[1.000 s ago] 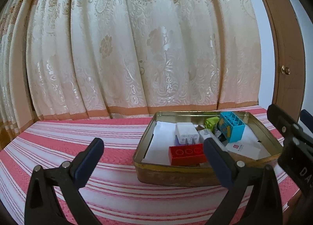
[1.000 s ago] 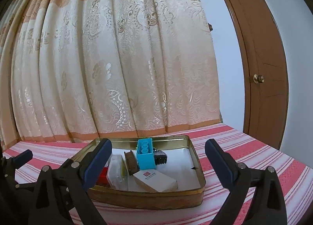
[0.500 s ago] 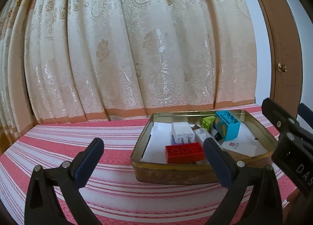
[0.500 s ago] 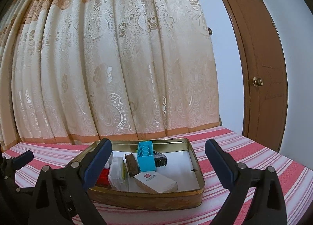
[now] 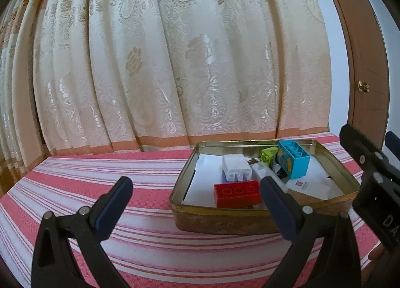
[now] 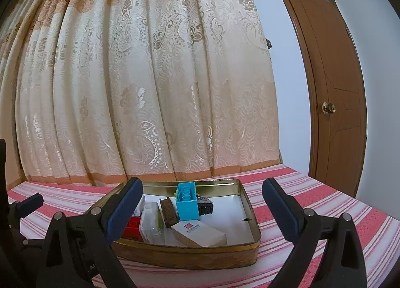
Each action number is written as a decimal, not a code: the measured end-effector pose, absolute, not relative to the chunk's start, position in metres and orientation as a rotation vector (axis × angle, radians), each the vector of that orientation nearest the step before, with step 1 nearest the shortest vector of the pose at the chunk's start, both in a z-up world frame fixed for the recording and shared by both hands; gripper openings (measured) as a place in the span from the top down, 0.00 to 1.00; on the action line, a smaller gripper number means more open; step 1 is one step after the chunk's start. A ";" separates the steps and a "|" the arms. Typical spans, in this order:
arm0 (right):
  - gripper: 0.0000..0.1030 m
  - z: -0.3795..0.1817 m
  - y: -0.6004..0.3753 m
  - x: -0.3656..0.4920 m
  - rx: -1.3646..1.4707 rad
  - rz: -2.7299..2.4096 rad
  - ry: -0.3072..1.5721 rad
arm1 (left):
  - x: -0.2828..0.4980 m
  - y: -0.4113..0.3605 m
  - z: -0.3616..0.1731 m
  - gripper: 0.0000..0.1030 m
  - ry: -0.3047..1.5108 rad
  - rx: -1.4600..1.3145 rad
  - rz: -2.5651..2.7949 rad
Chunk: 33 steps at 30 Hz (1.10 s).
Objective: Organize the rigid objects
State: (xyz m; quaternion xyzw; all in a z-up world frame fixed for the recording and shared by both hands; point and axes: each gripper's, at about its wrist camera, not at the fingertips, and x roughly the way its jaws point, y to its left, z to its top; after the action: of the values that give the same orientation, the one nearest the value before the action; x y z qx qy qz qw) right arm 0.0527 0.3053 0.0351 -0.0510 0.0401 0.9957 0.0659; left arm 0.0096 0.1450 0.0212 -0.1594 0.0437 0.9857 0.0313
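A shallow gold-coloured metal tin [image 5: 250, 220] with a patterned brown outer wall sits on the bench, which is covered in a red-and-white striped cloth [image 5: 105, 170], in front of a cream floral curtain [image 5: 162, 63]. Inside the tin, on a white paper lining, lie a red plastic building brick [image 5: 236, 193] at the near left, a white plug-shaped charger block [image 5: 235, 168] just behind it, and a turquoise studded brick [image 5: 293, 161] standing tilted toward the far right with a lime-green piece [image 5: 268, 154] beside it. A flat white card box with a small red mark [image 6: 198, 234] rests at the near edge, next to a clear plastic case [image 6: 150, 225] and a dark brown ridged bar [image 6: 168, 210].

The left tool [image 5: 195, 203] hovers before the tin's near left side, fingers spread wide, holding nothing. The right tool [image 6: 201, 203] hovers before the tin's near side, equally spread and empty. A brown wooden door [image 6: 332, 88] stands at the far right.
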 end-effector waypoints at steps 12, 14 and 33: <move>0.04 0.034 0.306 0.051 -0.171 3.006 0.118 | 0.008 0.147 0.020 0.00 0.138 -0.524 3.009; 0.04 0.034 0.306 0.050 -0.173 3.006 0.119 | 0.008 0.147 0.020 0.00 0.134 -0.527 3.011; 0.04 0.033 0.308 0.046 -0.197 3.012 0.124 | 0.009 0.149 0.020 0.00 0.146 -0.516 3.011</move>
State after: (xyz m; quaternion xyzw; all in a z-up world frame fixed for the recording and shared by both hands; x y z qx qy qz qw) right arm 0.0464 0.3079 0.0330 -0.0651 0.0409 0.9952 0.0601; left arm 0.0089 0.1486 0.0204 -0.1685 0.0477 0.9837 0.0417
